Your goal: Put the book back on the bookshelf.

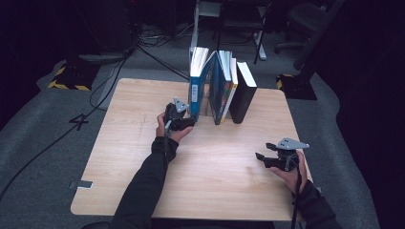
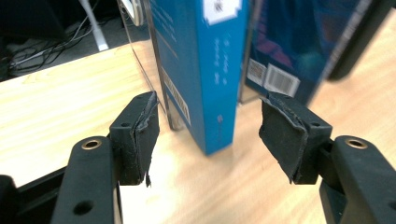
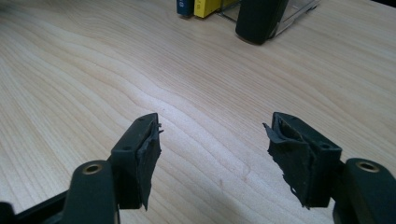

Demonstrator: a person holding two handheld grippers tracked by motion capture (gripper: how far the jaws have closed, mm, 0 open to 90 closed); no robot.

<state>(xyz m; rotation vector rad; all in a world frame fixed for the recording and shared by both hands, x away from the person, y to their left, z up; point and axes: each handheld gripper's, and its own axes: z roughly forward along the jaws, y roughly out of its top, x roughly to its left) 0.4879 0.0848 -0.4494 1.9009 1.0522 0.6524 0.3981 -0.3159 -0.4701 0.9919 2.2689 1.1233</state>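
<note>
A light wooden table (image 1: 143, 157) carries a row of upright books: a blue book (image 1: 197, 90), thinner volumes (image 1: 224, 86) and a black book (image 1: 243, 93), near its far edge.

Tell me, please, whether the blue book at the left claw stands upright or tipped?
Upright: the blue book stands on its bottom edge on the table.

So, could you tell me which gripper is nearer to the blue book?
Left. The left gripper is right at the blue book, jaws open; the right gripper is far off.
</note>
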